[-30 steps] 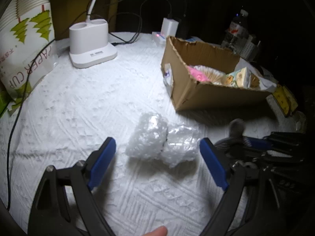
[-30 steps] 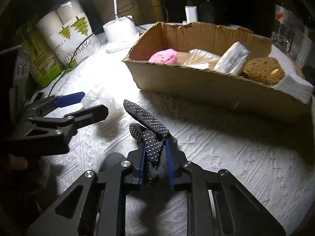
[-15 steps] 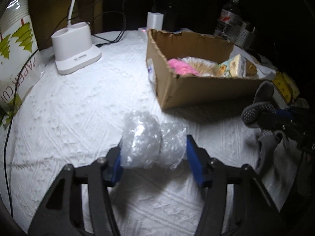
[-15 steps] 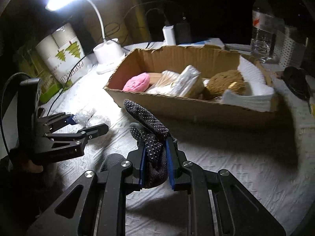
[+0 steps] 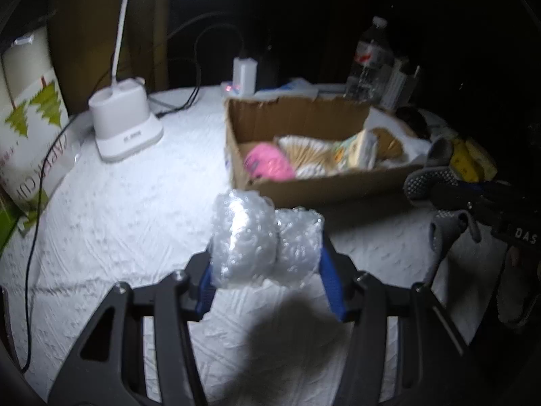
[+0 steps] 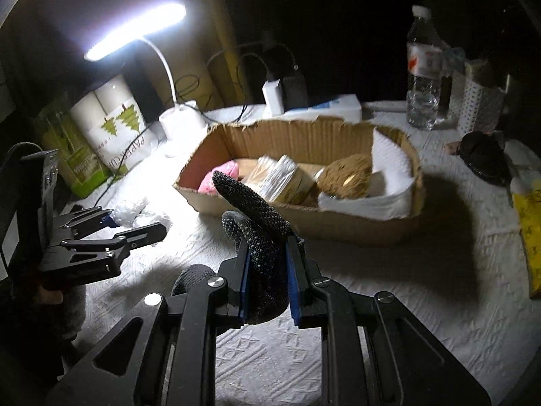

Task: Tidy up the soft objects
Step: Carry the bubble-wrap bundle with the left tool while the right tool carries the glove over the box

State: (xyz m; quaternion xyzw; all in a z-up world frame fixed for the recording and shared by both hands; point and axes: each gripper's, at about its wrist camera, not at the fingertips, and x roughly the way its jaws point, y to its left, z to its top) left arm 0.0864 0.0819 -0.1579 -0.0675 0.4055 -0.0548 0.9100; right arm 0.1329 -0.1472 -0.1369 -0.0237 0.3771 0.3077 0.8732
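My left gripper (image 5: pixel 267 280) is shut on a roll of clear bubble wrap (image 5: pixel 263 240) and holds it above the white cloth, short of the cardboard box (image 5: pixel 304 186). My right gripper (image 6: pixel 268 280) is shut on a dark dotted work glove (image 6: pixel 257 216) held off the table in front of the box (image 6: pixel 338 216). The box holds a pink soft thing (image 5: pixel 268 162), packs of cotton swabs (image 6: pixel 280 182), a brown sponge (image 6: pixel 345 176) and white foam (image 6: pixel 389 155). The left gripper with the wrap (image 6: pixel 135 209) shows at the left of the right wrist view.
A white desk lamp (image 5: pixel 123 121) stands at the back left, lit. A paper cup pack (image 6: pixel 115 125) is at the far left. Chargers and cables (image 5: pixel 243 74) lie behind the box. A water bottle (image 6: pixel 424 71) stands back right. Yellow packs (image 6: pixel 531 223) lie at the right edge.
My left gripper closed on the bubble wrap and lifted it off the cloth toward the box. My right gripper rose with the glove and came nearer the box.
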